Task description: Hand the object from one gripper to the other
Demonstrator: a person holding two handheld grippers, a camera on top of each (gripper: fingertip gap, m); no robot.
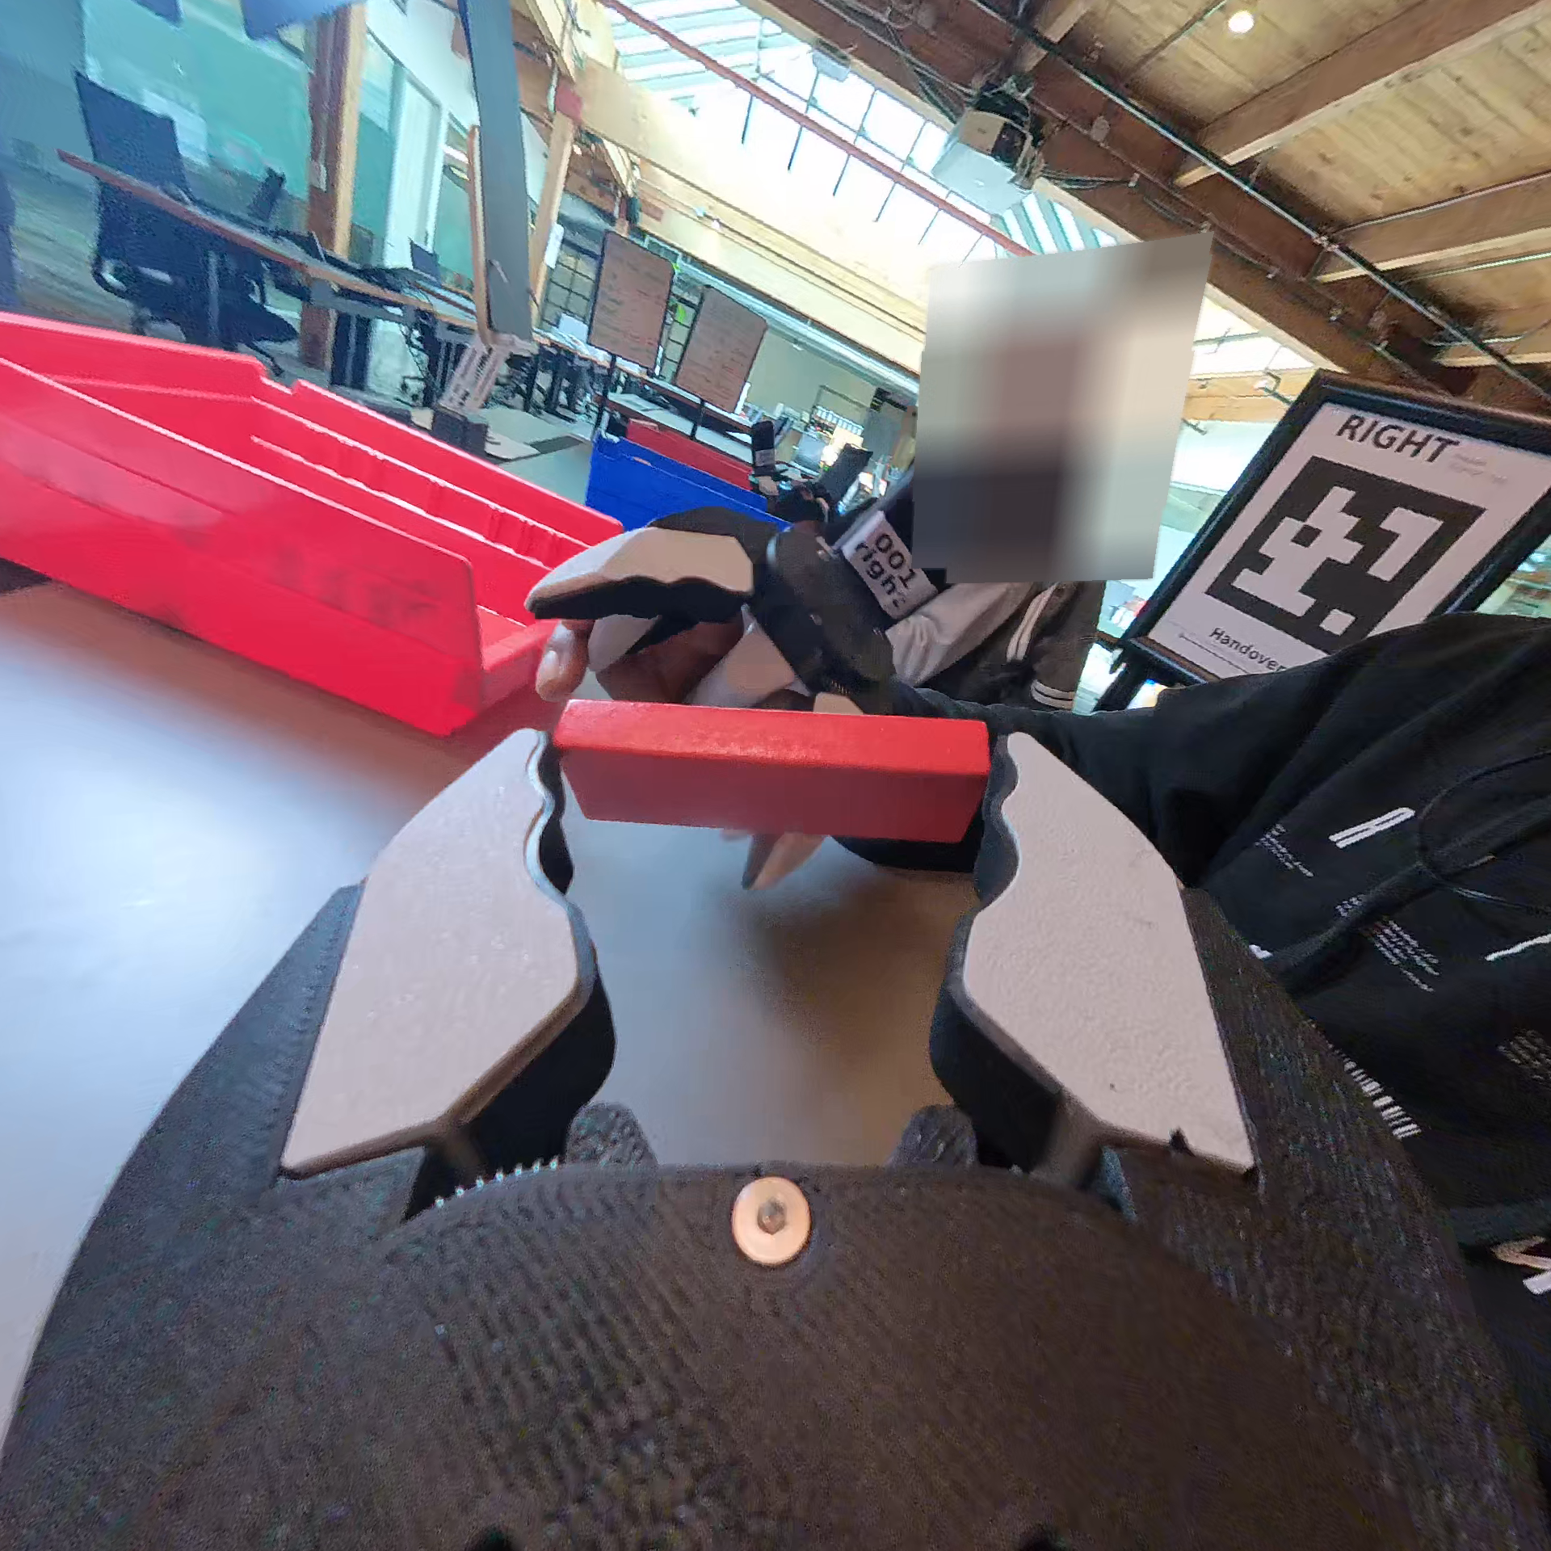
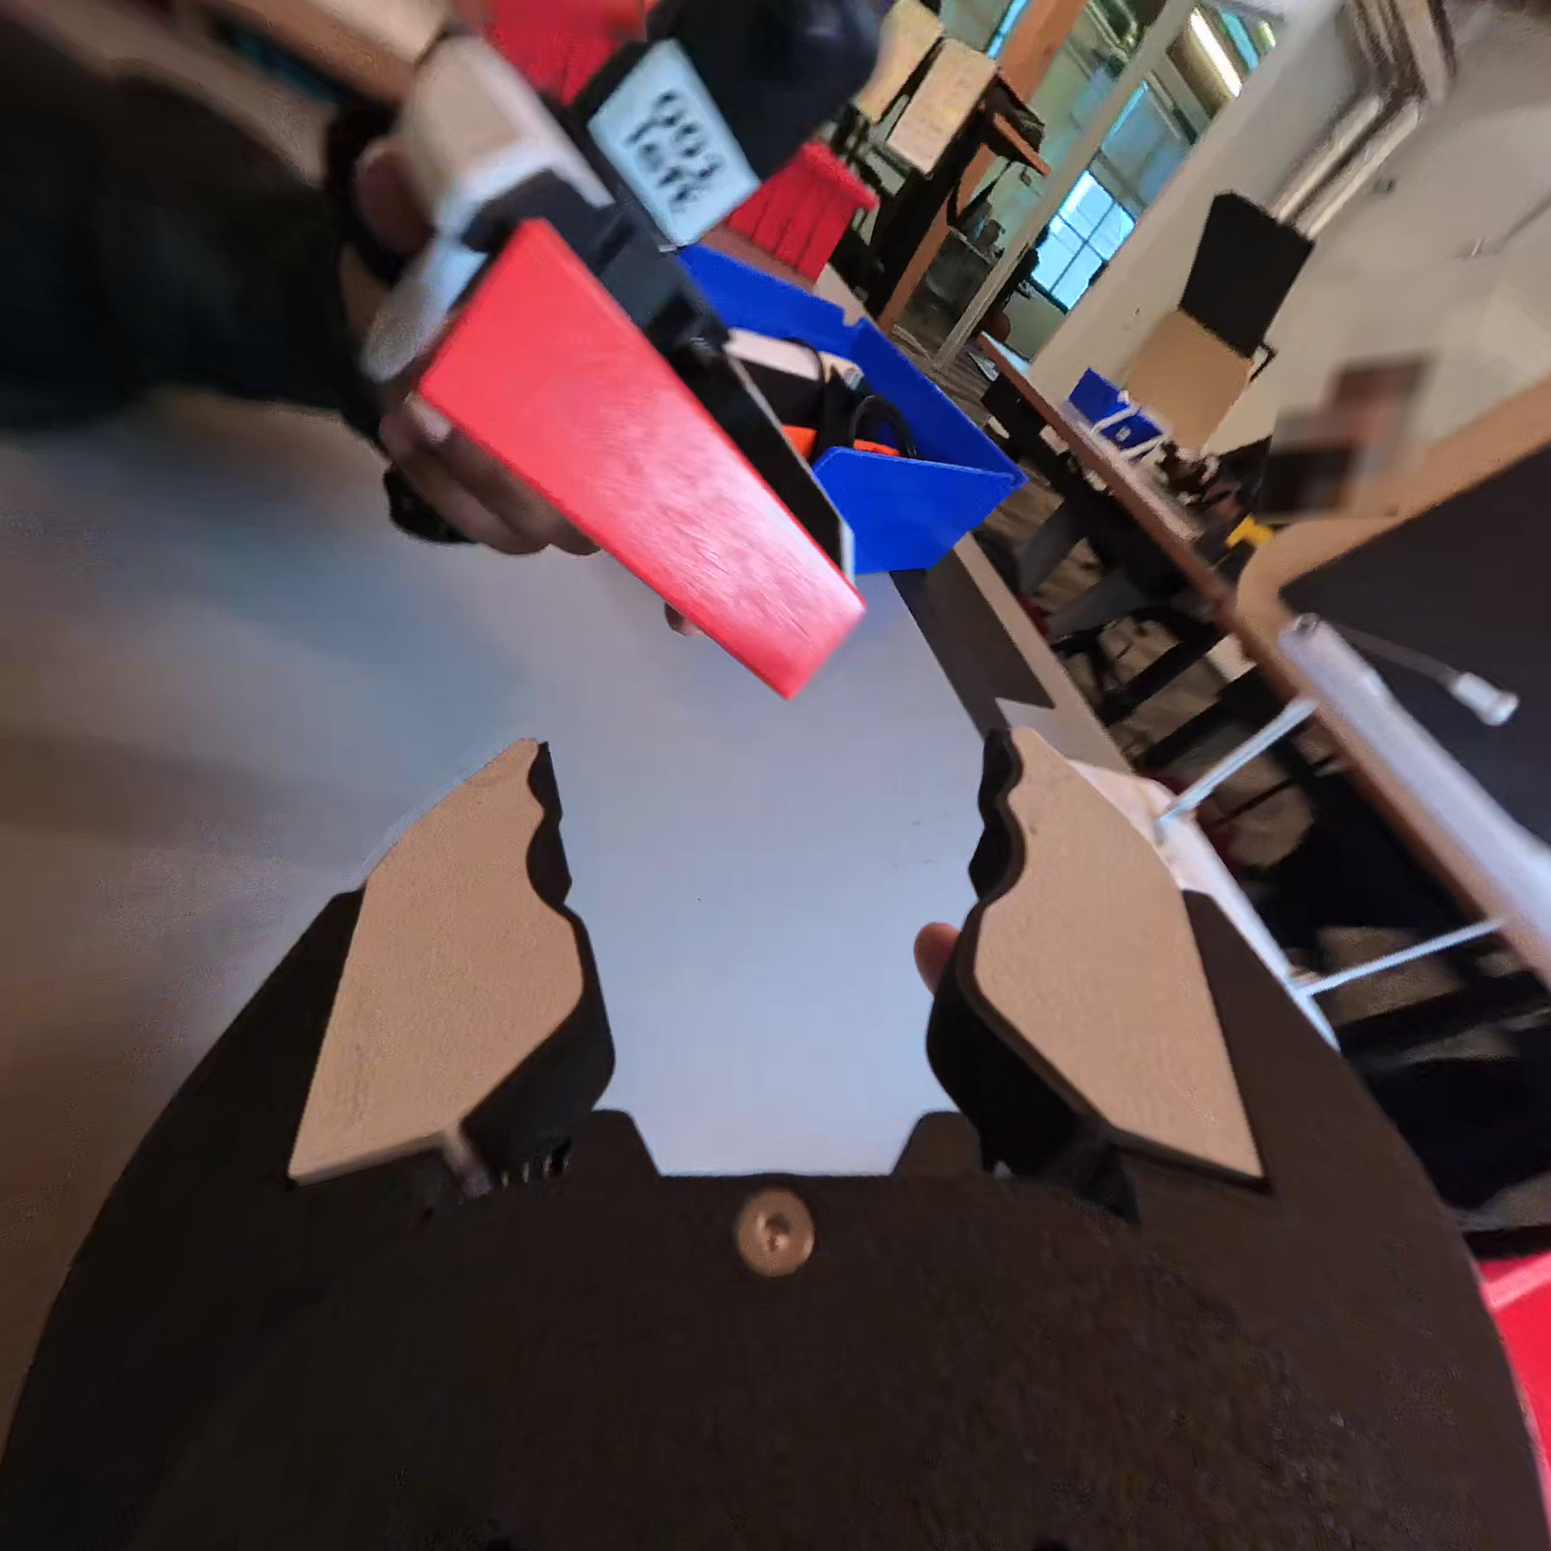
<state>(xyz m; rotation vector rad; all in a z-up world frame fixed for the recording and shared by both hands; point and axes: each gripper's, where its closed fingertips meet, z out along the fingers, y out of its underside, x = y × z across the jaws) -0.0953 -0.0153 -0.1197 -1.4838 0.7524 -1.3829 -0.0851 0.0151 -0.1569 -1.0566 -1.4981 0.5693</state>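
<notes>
Fingers first: low in the left wrist view, your left gripper [image 1: 768,785] has the red block [image 1: 770,776] pinched end to end between its tips, held across the middle of the frame above the grey surface [image 1: 168,881]. Only the very tips are on it, at its two short ends, so that is a thin hold on a long piece.

Over in the right wrist view, your right gripper [image 2: 768,806] stands wide apart with nothing between its fingers, bare surface [image 2: 755,965] showing through the gap. The block [image 2: 638,470] hangs just above centre of the frame, tilted, its near corner pointing down toward the gap but clearly short of it.

Now the risks. That view is smeared with blur, so things look to be moving fast; come in like that and you could knock the block's corner and lever it out of the tip-only grip. It would likely fall onto the surface, or bounce toward the blue bin [image 2: 906,503] at centre right.

Watch the angle too. The block sits skewed to your right fingers, so closing now would catch a corner, not a flat face.

Don't let go on the left until the right is firmly closed.
</notes>
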